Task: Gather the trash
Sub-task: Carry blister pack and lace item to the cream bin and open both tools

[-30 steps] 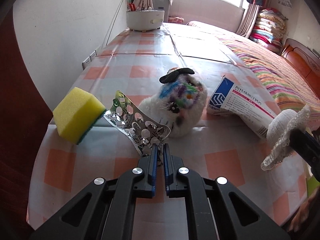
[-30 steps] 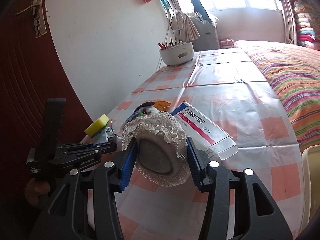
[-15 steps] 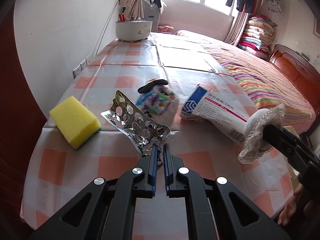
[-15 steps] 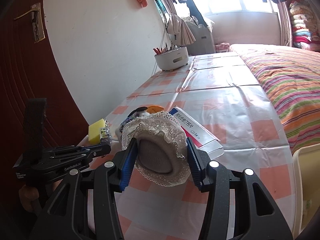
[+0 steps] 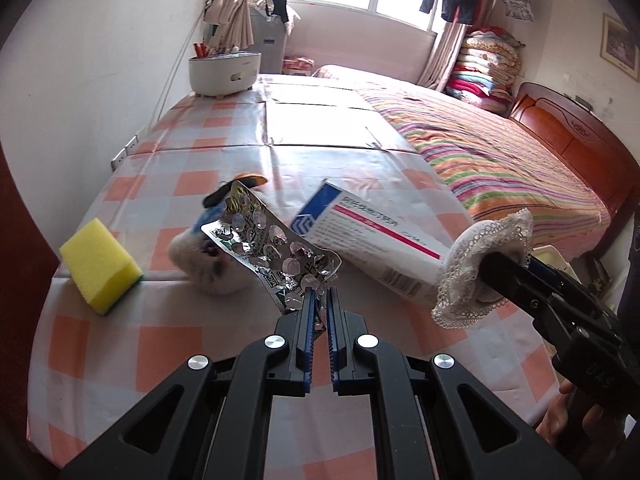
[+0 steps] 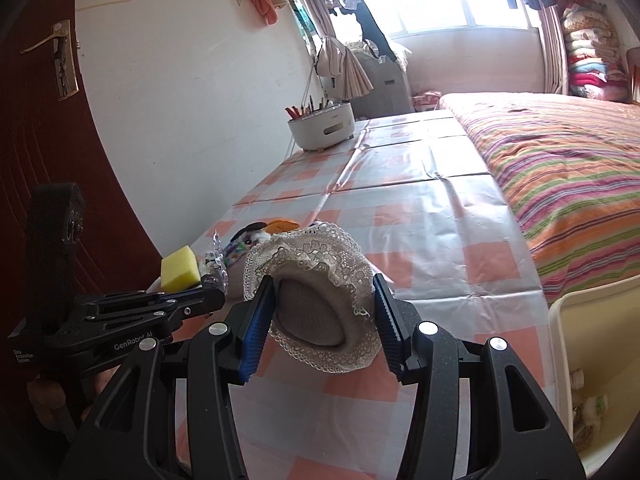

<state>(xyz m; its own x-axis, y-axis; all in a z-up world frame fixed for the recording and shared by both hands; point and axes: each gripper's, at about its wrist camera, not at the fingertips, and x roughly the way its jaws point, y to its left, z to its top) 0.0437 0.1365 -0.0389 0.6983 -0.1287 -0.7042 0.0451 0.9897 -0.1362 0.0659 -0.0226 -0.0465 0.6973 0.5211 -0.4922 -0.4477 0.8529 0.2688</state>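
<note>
Blister pack (image 5: 276,248) now higher above table (image 5: 160,340)

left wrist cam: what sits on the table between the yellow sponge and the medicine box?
The plush toy, partly hidden by the blister pack in the left claw. Seen in the left wrist view.

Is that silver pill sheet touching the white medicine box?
Cannot tell. In the left wrist view the blister pack, pinched in the left gripper, overlaps the medicine box.

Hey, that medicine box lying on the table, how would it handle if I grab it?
The medicine box looks like thin cardboard, so probably light and easily crushed. It lies flat on a glossy tablecloth, so a push would likely slide it, not roll it.
</note>
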